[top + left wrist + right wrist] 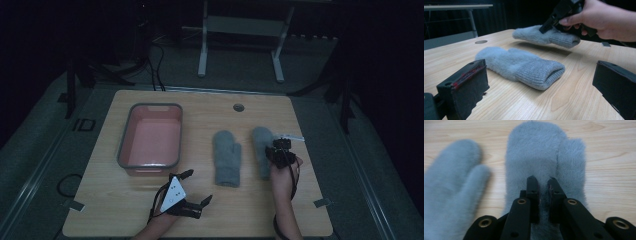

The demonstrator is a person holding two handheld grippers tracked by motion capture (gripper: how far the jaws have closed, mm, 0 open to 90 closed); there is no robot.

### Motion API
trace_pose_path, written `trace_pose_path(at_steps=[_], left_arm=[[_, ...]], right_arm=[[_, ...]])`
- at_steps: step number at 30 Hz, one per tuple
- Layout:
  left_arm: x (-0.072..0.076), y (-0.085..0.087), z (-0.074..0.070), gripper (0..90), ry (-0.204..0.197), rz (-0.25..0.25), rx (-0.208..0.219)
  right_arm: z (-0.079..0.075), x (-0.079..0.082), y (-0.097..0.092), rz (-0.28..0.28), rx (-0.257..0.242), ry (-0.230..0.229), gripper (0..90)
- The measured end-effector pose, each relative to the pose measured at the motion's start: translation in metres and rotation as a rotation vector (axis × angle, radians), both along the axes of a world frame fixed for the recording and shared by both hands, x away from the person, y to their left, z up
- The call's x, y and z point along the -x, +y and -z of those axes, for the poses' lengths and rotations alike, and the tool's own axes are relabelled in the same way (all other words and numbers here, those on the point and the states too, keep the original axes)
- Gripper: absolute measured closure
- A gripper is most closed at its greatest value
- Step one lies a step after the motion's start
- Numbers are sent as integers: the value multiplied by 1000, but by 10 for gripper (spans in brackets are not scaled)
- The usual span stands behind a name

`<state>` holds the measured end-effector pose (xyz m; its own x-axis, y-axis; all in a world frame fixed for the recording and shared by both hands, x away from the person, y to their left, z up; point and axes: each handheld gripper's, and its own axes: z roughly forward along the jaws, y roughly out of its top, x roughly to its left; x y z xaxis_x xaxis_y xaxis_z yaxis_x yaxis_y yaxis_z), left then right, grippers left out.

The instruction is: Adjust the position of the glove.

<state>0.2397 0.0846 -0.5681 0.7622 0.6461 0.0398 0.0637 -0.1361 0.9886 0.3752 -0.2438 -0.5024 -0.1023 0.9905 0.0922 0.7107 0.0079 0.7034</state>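
R hand-held gripper (543, 182) clamped on right mitten (544, 157), lifted just off table (210, 220); L hand-held gripper (192, 192) wide, idle; left mitten (227, 157) lies flat; tub (150, 165) holds nothing yet; both mittens prob. left to bin.

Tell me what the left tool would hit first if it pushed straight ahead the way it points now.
Most likely the cuff of the near mitten lying flat on the table, straight ahead between the left tool's open jaws; the depth is hard to judge.
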Motion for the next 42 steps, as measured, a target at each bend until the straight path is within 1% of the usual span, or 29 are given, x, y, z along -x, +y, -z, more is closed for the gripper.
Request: trace_pose_path(at_steps=[1,2,4,5,6,10,11,13,14,15,17,22,23,24,25,26,28,29,30,32,34,35,36,39,40,42], left_arm=[[0,0,0,2,-2,1,0],[0,-1,-1,2,-5,1,-4],[1,-2,-2,2,-14,4,-7],[2,-3,-3,2,-20,1,-15],[2,-3,-3,2,-24,0,-15],[1,-4,-4,2,-25,5,-2],[1,-5,-5,2,-27,3,-3],[1,-5,-6,2,-26,0,5],[1,-6,-6,2,-25,-4,11],[2,-6,-7,2,-26,-1,15],[2,-7,-8,2,-28,-4,23],[5,-10,-11,2,-38,-9,31],[5,-10,-11,2,-38,-9,31],[5,-10,-13,2,-50,-17,35],[5,-11,-14,2,-54,-22,37],[4,-11,-14,2,-55,-26,39],[3,-12,-14,2,-54,-28,38],[3,-12,-15,2,-53,-29,37],[2,-12,-15,2,-51,-24,43],[1,-12,-15,3,-55,-25,40],[-1,-12,-15,2,-55,-10,55],[-1,-12,-15,3,-54,-11,52],[-2,-11,-15,2,-54,-9,53],[-2,-11,-14,2,-50,-10,59],[-2,-11,-14,2,-49,-9,60],[-1,-11,-14,2,-51,-14,56]], right_arm=[[-3,1,8,-2,-4,-5,828],[-5,2,13,-1,0,-8,827],[-6,3,22,-6,-11,-9,828],[-7,3,26,-12,-20,-7,828],[-7,3,26,-12,-20,-7,828],[-8,4,45,-27,-27,9,828],[-9,6,52,-25,-35,9,828],[-11,7,56,-27,-37,4,828],[-14,9,61,-25,-56,-2,828],[-14,9,61,-25,-56,-2,828],[-16,10,69,-26,-68,-5,828],[-16,13,93,-36,-85,0,828],[-16,13,93,-36,-85,0,828],[-17,13,97,-39,-84,2,827],[-19,15,105,-42,-86,2,827],[-19,15,109,-41,-85,1,828],[-21,16,115,-31,-77,5,828],[-21,17,119,-28,-60,4,828],[-21,18,121,-30,-54,-2,828],[-19,19,126,-33,-44,-6,828],[-13,19,126,-30,-61,16,827],[-9,18,127,-28,-54,25,827],[-6,18,128,-29,-62,39,826],[4,16,131,-22,-46,46,823],[6,15,132,-19,-46,54,821],[10,15,132,-20,-42,49,812]])
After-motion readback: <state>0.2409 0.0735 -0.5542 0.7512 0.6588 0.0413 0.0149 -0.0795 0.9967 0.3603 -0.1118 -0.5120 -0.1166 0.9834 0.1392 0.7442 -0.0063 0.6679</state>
